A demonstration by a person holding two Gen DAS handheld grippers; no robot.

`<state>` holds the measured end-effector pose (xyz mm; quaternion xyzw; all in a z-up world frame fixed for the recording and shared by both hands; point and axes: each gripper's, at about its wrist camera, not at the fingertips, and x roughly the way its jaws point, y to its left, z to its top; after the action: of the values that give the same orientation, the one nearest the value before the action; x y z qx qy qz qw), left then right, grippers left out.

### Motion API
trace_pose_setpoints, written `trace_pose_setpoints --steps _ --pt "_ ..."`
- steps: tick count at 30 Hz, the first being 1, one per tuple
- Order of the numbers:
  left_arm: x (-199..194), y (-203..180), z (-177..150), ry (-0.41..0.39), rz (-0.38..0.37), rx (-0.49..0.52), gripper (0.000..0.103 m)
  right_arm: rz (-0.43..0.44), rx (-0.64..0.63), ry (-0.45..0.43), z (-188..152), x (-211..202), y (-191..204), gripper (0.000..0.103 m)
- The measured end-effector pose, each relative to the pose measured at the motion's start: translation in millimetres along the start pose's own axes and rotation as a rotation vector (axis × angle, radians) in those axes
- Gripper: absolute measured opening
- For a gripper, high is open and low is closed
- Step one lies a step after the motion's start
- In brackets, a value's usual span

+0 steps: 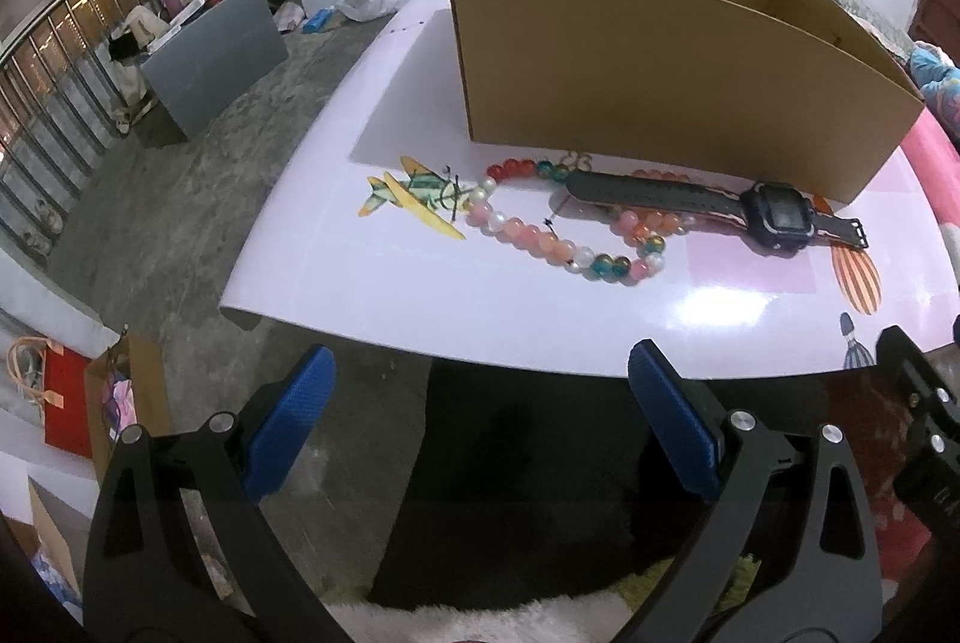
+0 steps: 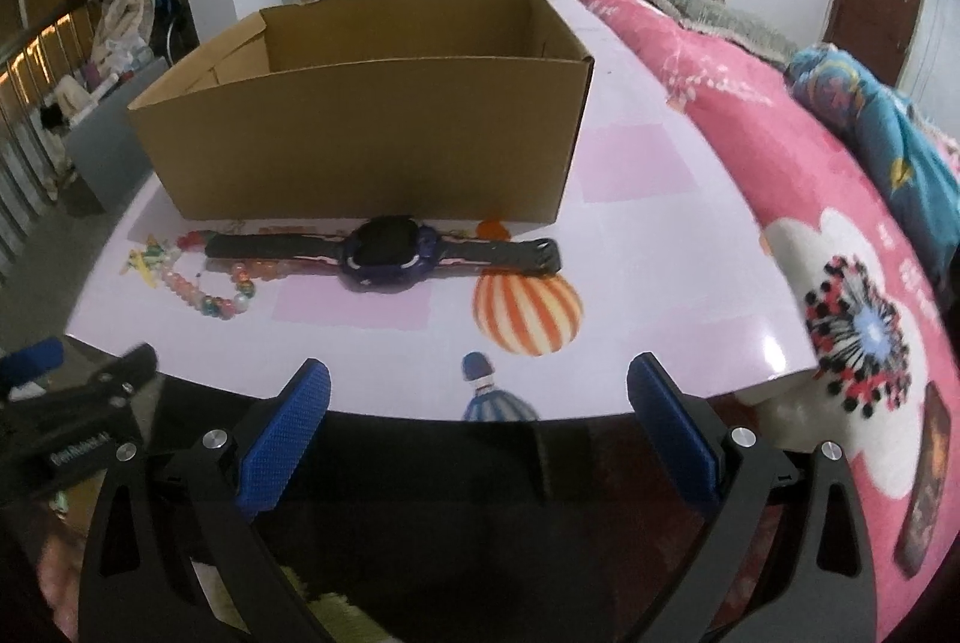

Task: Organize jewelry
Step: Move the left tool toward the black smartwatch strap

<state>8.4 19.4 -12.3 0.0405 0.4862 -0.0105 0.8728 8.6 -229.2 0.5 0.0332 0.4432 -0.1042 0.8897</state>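
Observation:
A string of pink, white, red and teal beads (image 1: 540,235) lies on the white table (image 1: 420,283) in front of an open cardboard box (image 1: 660,78). A dark smartwatch (image 1: 774,217) lies partly over the beads, strap stretched left and right. In the right wrist view the watch (image 2: 387,256), the beads (image 2: 207,298) and the box (image 2: 360,132) also show. My left gripper (image 1: 480,427) is open and empty, short of the table's near edge. My right gripper (image 2: 480,433) is open and empty at the near edge.
A pink floral quilt (image 2: 810,223) lies on a bed along the table's right side. The table top carries printed balloon pictures (image 2: 528,313) and a plane picture (image 1: 414,202). A grey cabinet (image 1: 210,54) and clutter stand on the floor to the left.

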Motion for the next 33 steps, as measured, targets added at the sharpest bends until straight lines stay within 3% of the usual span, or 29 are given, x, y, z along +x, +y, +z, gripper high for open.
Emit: trace_pose_setpoints --steps 11,14,18,23,33 --pt "25.2 28.5 16.9 0.034 -0.025 0.042 0.095 0.211 0.032 0.034 13.8 11.1 2.7 0.097" --pt "27.2 39.1 20.0 0.002 -0.087 0.047 0.095 0.237 0.030 0.068 20.5 20.7 14.3 0.097" --pt "27.9 57.2 22.1 -0.047 -0.223 0.032 0.095 0.272 0.041 0.071 27.1 25.9 28.2 0.097" --pt "35.3 60.5 32.0 -0.001 -0.256 0.028 0.095 0.328 0.050 0.100 30.4 34.8 35.6 0.097" --pt "31.5 45.2 51.9 -0.033 -0.290 -0.017 0.095 0.423 0.055 0.116 36.8 41.7 31.3 0.097"
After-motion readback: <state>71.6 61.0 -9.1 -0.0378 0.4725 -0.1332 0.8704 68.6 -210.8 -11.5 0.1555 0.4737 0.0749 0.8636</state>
